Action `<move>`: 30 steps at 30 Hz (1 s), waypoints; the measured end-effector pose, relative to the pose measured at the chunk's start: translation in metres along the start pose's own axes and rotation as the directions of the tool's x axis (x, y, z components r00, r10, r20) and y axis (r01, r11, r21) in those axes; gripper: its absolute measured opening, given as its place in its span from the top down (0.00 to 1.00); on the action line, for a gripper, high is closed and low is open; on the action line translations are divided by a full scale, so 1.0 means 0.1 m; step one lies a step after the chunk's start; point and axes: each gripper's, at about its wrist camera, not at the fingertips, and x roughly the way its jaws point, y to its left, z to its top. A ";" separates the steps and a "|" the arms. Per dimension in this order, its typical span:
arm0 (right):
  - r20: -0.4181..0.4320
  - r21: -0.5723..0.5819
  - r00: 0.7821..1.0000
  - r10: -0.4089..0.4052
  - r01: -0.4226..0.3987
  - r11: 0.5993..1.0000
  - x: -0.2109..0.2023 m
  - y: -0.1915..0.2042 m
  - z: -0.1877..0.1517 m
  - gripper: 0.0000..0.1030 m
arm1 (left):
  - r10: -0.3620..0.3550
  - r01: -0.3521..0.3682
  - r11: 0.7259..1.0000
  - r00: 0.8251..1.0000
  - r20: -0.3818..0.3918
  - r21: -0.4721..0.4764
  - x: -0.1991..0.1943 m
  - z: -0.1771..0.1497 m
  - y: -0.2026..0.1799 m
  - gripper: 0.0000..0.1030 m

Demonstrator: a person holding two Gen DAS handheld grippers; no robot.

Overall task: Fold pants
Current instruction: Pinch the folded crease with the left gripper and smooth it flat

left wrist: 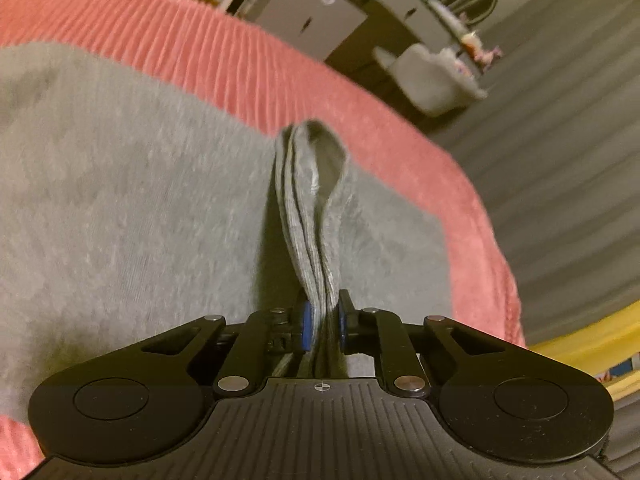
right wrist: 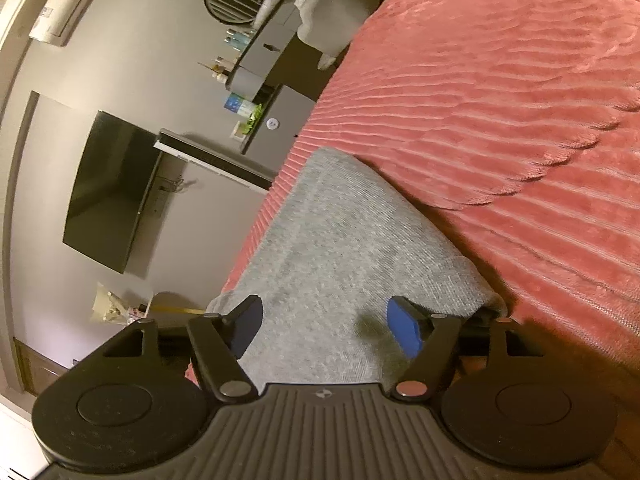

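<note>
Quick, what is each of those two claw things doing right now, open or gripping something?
Left gripper: shut on a bunched edge of the grey pants.
Right gripper: open, holding nothing, above the pants.

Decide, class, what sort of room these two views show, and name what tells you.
Most likely a bedroom. A ribbed pink bedspread covers a bed where grey pants lie, a dark flat screen hangs on the wall, and a shelf of small bottles stands beyond.
</note>
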 end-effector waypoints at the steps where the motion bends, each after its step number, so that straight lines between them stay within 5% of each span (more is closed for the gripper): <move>1: 0.001 -0.002 1.000 0.008 -0.008 1.000 -0.01 0.00 0.00 0.30 | -0.002 0.002 1.000 1.000 0.007 -0.002 -0.06 0.01 0.01 0.86; 6: 0.003 -0.035 1.000 0.023 -0.023 0.999 -0.03 0.06 -0.01 0.26 | 0.093 -0.094 0.996 0.994 0.051 0.002 -0.27 -0.03 0.20 0.86; 11: -0.014 -0.033 1.000 0.017 -0.018 0.999 0.00 0.06 0.00 0.26 | 0.147 -0.147 0.989 0.989 0.006 -0.037 -0.22 -0.13 0.46 0.84; 14: -0.016 -0.046 1.000 0.007 -0.008 0.999 0.01 0.07 -0.01 0.24 | 0.160 -0.158 0.986 0.987 0.032 -0.058 -0.20 -0.06 0.46 0.72; 18: -0.019 -0.066 1.000 -0.002 0.000 0.998 0.02 0.10 -0.02 0.22 | 0.139 -0.135 0.989 0.987 0.077 -0.058 -0.10 0.19 0.39 0.36; 20: -0.022 -0.080 1.000 -0.012 0.010 0.997 0.04 0.12 -0.03 0.21 | 0.150 -0.148 0.988 0.987 0.063 -0.041 0.05 0.31 0.33 0.36; 23: -0.024 -0.092 0.999 -0.021 0.019 0.996 0.07 0.15 -0.03 0.21 | 0.234 -0.236 0.971 0.971 0.050 0.037 0.25 0.40 0.23 0.54; 24: -0.024 -0.092 0.999 -0.021 0.019 0.996 0.07 0.15 -0.04 0.21 | 0.280 -0.283 0.956 0.959 0.054 0.078 0.30 0.42 0.18 0.81; 25: -0.024 -0.090 0.999 -0.021 0.019 0.996 0.07 0.14 -0.04 0.21 | 0.310 -0.314 0.943 0.949 0.053 0.105 0.33 0.44 0.14 0.86; 30: -0.024 -0.104 0.999 -0.027 0.025 0.994 0.09 0.15 -0.04 0.21 | 0.264 -0.275 0.950 0.960 0.095 0.145 0.13 0.46 0.06 0.91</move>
